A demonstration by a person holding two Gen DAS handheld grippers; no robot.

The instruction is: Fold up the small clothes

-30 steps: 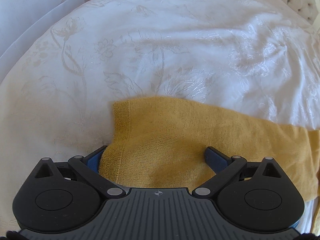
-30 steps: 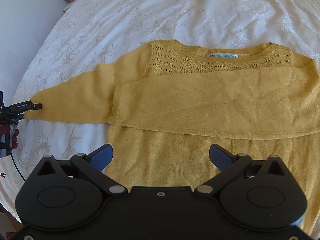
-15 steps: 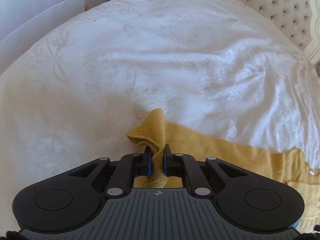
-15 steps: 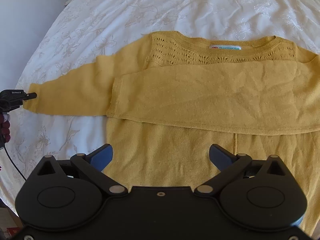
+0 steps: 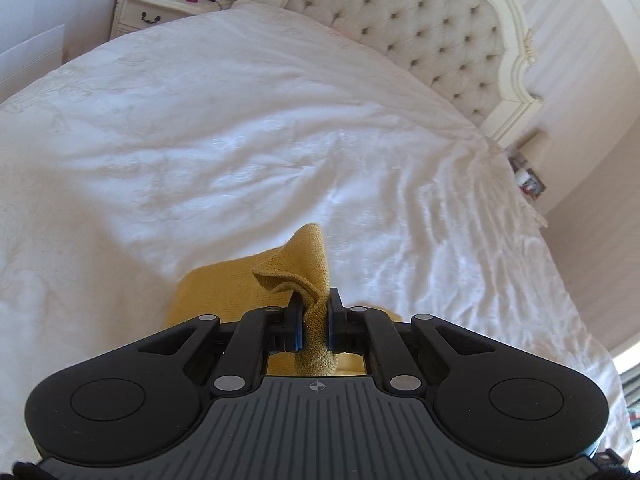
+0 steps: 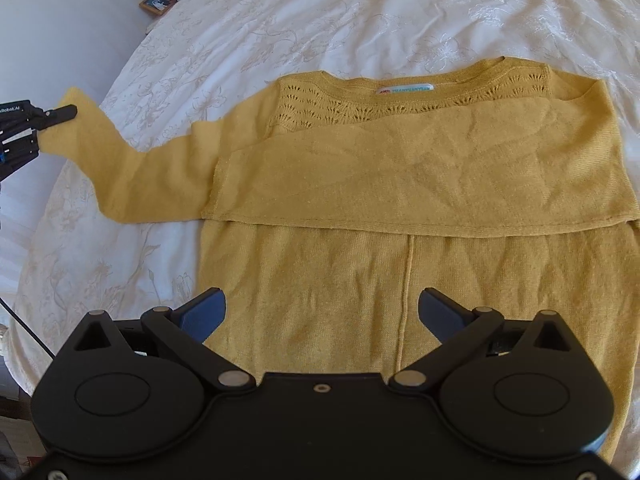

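Note:
A mustard-yellow knit sweater lies flat on the white bedspread, neck label away from me. One sleeve is folded across its chest. The other sleeve stretches out to the left, its cuff lifted off the bed. My left gripper is shut on that sleeve cuff, which bunches up between the blue pads; the same gripper shows at the left edge of the right wrist view. My right gripper hovers open over the sweater's lower body, nothing between its fingers.
A tufted cream headboard stands at the far end of the bed. A white nightstand with photo frames and a red bottle sits at the upper left. More small items sit beside the bed at right. White floral bedspread surrounds the sweater.
My left gripper closed on the sleeve cuff and lifted it, tilting up so the headboard came into view. The right gripper shifted slightly over the sweater and stayed open.

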